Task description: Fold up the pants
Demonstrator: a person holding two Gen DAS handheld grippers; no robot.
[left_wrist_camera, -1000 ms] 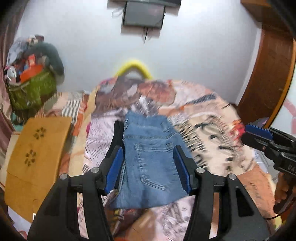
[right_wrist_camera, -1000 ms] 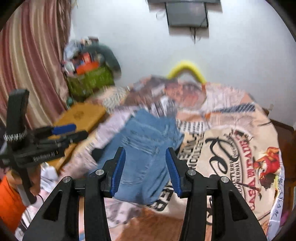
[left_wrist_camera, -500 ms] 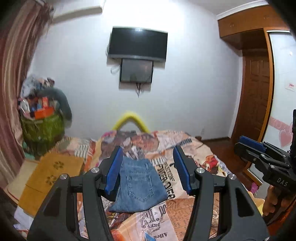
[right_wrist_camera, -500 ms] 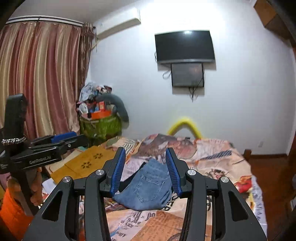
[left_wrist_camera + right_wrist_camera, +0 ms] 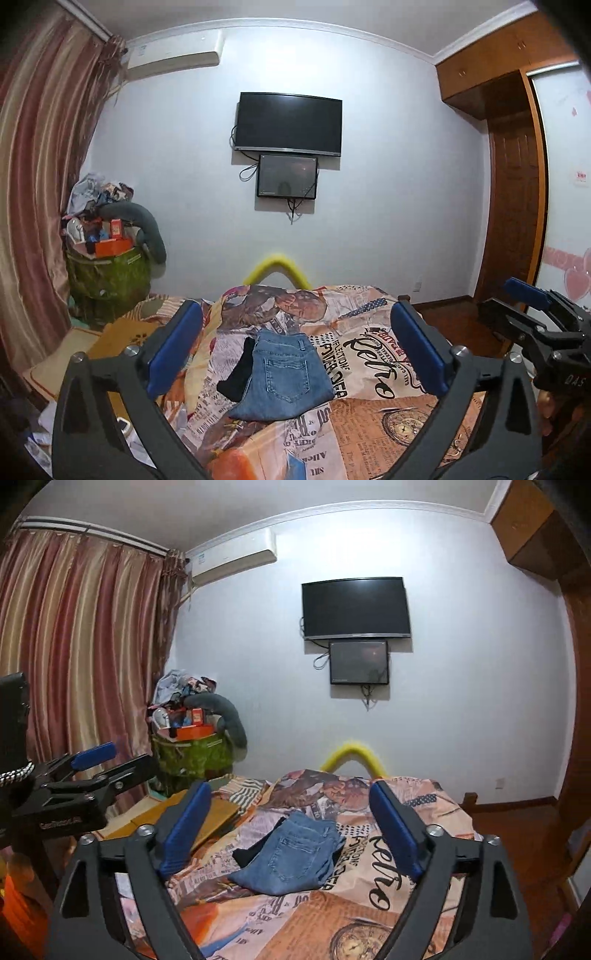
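Note:
The blue jeans (image 5: pixel 284 376) lie folded into a compact rectangle on the printed bedspread (image 5: pixel 373 417), back pocket up; they also show in the right wrist view (image 5: pixel 291 856). A black garment (image 5: pixel 238 376) sticks out from under their left side. My left gripper (image 5: pixel 295 350) is open and empty, held well back from and above the jeans. My right gripper (image 5: pixel 291 830) is open and empty too, equally far back. Each gripper shows in the other's view: the right one (image 5: pixel 535 325) at the right edge, the left one (image 5: pixel 92 775) at the left.
A wooden board (image 5: pixel 207 816) lies left of the bed. A green bag piled with clutter (image 5: pixel 107 269) stands by the curtain (image 5: pixel 74 657). A TV (image 5: pixel 290 123) hangs on the far wall. A yellow curved bar (image 5: pixel 277 269) rises behind the bed. A wooden door (image 5: pixel 513 206) is at right.
Both grippers have pulled back and up from the jeans, so the jeans look smaller and the whole room shows. The jeans stay folded on the bed.

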